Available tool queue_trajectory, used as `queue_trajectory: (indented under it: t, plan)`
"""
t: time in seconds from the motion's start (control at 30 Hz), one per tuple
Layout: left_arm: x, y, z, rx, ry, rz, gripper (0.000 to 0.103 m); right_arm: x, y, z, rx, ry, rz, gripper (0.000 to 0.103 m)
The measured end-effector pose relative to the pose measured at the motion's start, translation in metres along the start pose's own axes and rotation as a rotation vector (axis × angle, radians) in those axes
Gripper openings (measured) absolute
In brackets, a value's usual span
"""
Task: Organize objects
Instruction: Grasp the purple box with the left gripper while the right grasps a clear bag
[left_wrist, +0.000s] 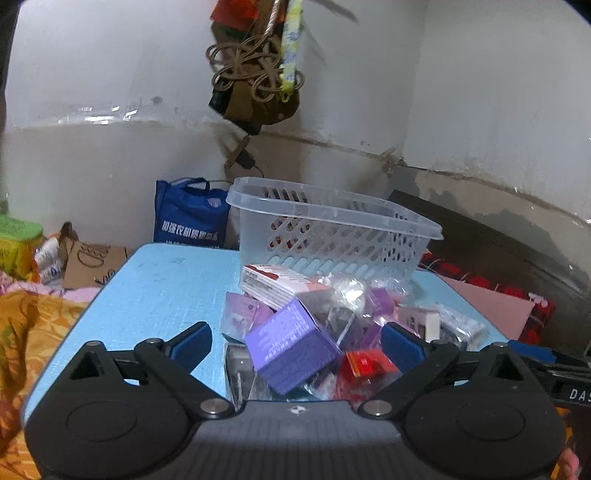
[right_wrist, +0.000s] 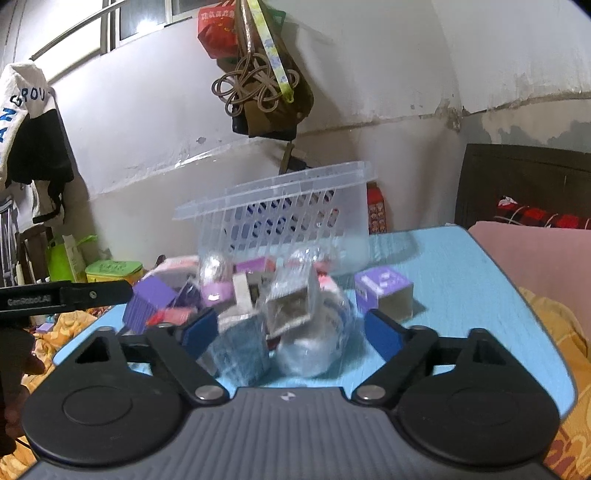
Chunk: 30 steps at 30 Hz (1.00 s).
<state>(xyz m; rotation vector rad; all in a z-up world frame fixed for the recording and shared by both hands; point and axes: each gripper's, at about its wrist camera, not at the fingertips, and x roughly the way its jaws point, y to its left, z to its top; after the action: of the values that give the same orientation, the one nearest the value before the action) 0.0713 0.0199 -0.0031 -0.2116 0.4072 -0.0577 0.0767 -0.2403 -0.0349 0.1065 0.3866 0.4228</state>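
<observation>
Heap of small boxes (left_wrist: 295, 325) and plastic packets mid-table, just before a clear basket (left_wrist: 332, 236).

Basket toward the far edge of the blue table (left_wrist: 155, 295); one purple box (right_wrist: 384, 291) apart toward the right edge. Left gripper (left_wrist: 295, 343) low and level at the near edge, fingers spread wide around the heap, grasping nothing. Right gripper (right_wrist: 291, 332) likewise released, level, straddling a packet (right_wrist: 314, 347).
</observation>
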Motion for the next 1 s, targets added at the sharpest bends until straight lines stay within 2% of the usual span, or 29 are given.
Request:
queue_trajectory:
  t: [0.13,0.37,0.47,0.6,0.9,1.0]
  plan:
    - [0.018,0.008,0.001,-0.051,0.049,-0.027,0.098,0.007,0.001,0.006,-0.013,-0.006,-0.007,0.075]
    - [0.038,0.014,-0.007,-0.117,0.103,-0.036,0.096,0.024,0.005,0.006,-0.045,0.024,-0.012,0.066]
    - [0.04,0.015,-0.008,-0.122,0.098,-0.027,0.094,0.027,0.005,0.006,-0.047,0.024,-0.005,0.065]
    - [0.041,0.014,-0.007,-0.105,0.084,-0.004,0.085,0.027,0.005,0.007,-0.049,0.022,-0.006,0.061]
    - [0.036,0.003,-0.009,-0.035,0.053,0.016,0.082,0.026,0.004,0.008,-0.042,0.021,-0.009,0.061]
    - [0.04,0.004,-0.008,-0.039,0.068,0.008,0.072,0.026,0.004,0.008,-0.04,0.021,-0.01,0.061]
